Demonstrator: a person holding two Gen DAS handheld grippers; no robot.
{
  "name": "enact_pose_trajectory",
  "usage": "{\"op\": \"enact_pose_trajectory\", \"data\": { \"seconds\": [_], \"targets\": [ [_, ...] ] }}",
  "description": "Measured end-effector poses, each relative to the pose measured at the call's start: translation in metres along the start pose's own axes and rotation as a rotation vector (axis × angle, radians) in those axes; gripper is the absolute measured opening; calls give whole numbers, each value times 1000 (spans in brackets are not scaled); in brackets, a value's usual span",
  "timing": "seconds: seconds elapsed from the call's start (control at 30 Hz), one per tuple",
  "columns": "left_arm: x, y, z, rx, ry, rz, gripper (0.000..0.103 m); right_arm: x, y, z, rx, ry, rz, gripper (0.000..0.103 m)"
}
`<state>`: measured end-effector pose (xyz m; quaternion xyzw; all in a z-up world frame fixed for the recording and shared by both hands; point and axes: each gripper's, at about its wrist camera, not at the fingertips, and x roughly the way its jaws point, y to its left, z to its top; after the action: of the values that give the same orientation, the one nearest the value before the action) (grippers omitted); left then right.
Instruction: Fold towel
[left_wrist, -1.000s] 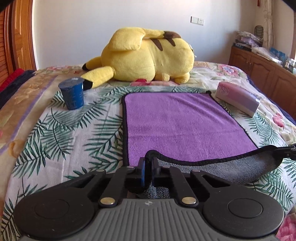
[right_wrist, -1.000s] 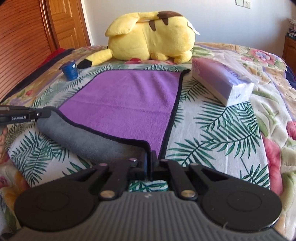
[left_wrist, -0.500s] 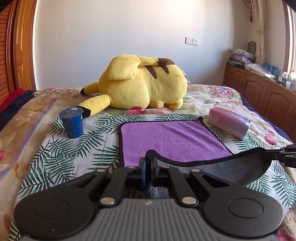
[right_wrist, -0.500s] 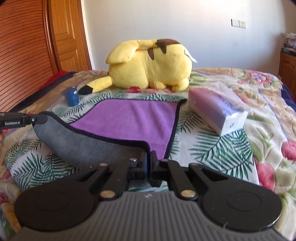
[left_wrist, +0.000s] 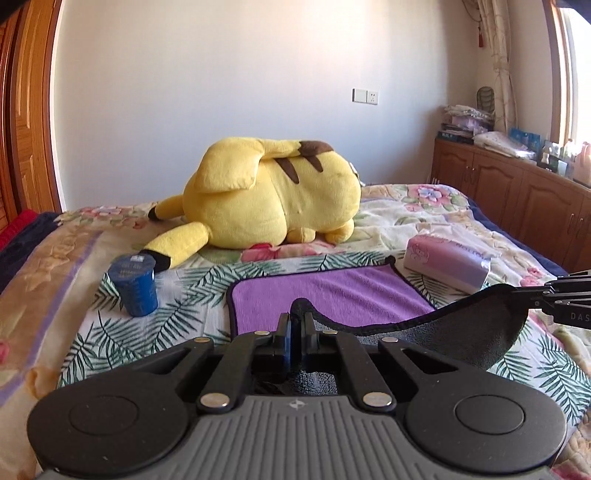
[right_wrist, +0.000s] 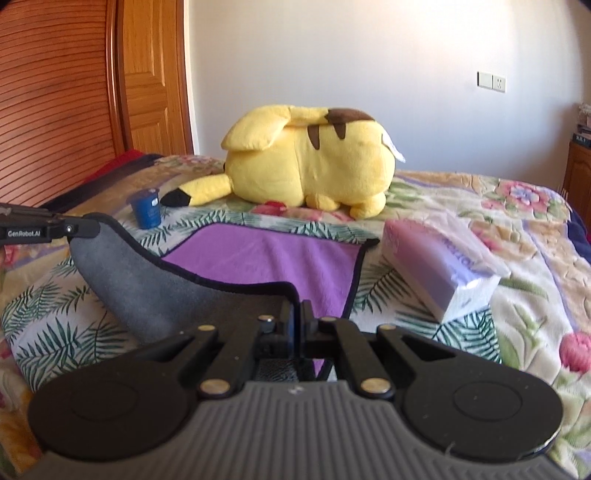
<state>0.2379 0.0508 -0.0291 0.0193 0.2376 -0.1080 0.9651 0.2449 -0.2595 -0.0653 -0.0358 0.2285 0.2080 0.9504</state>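
A towel, purple on top (left_wrist: 325, 295) and grey underneath (right_wrist: 147, 280), lies on the bed with its near edge lifted. My left gripper (left_wrist: 295, 325) is shut on the near left corner. My right gripper (right_wrist: 297, 314) is shut on the near right corner. The lifted edge hangs between them with the grey side (left_wrist: 461, 332) facing me. The far half of the towel (right_wrist: 266, 254) still lies flat. Each gripper shows in the other's view, the right one (left_wrist: 546, 295) and the left one (right_wrist: 74, 229).
A yellow plush toy (left_wrist: 273, 206) lies beyond the towel. A blue cup (left_wrist: 135, 284) stands left of it, a pink tissue pack (left_wrist: 447, 266) right of it. A wooden cabinet (left_wrist: 517, 199) stands at the right, wooden doors (right_wrist: 74, 92) at the left.
Both grippers have risen with the near towel corners and moved toward the far edge. More grey underside shows and less purple is visible.
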Motion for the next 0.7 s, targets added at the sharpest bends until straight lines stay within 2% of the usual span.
{"op": "enact_pose_trajectory", "data": {
  "seconds": [0.43,0.7],
  "targets": [
    [3,-6,25,73,-54,-30,0,0,0,20,3,-63,15,3],
    [14,-1,34,94,-50,-8,0,8,-3,32,-22,-86,9,3]
  ]
}}
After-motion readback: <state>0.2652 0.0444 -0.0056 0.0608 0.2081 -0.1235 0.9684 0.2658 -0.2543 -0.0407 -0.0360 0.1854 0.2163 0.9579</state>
